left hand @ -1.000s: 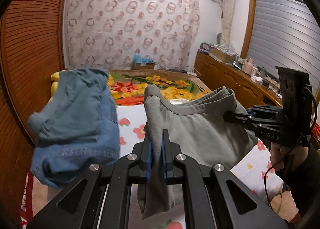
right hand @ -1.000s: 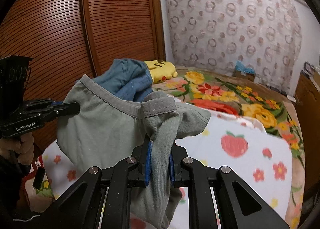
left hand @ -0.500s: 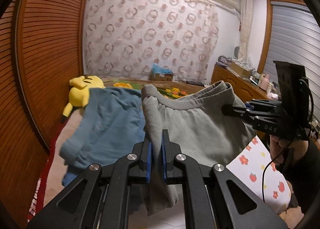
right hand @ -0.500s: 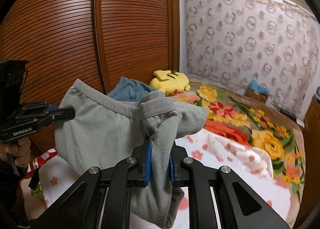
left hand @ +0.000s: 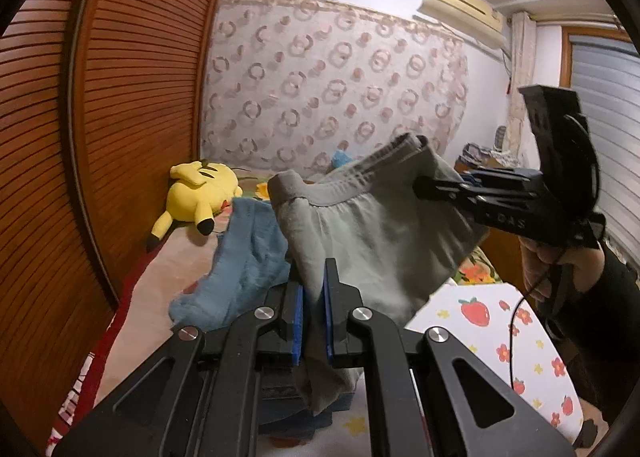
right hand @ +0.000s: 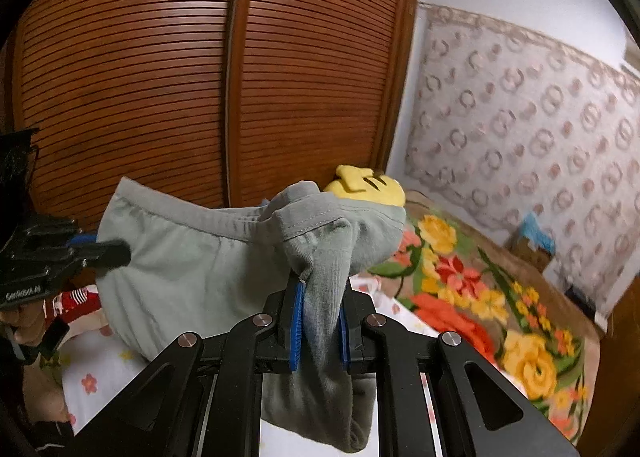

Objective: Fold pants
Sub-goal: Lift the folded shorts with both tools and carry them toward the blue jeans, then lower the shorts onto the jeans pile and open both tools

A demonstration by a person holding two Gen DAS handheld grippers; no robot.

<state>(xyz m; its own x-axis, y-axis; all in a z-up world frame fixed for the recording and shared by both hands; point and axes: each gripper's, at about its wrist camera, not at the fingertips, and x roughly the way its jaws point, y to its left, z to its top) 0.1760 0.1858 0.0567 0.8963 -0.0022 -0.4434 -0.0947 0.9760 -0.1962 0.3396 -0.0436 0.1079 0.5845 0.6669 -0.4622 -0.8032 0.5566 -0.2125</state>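
So far left there's the slatted wooden wardrobe [left hand: 120, 105], then a yellow plush toy [left hand: 200, 193] and some blue garment [left hand: 240, 269] lying on the bed, and the grey pants [left hand: 360, 241] are up in the air above all that. The left gripper [left hand: 312, 321] is clamped on one end of the waistband and the right gripper [right hand: 320, 321] is pinching the other end, fabric bunched thick between its blue pads. My guess at the risk: lowering them here could drop a leg onto the blue garment and fold it in crooked, or that bunched wad could slip out.
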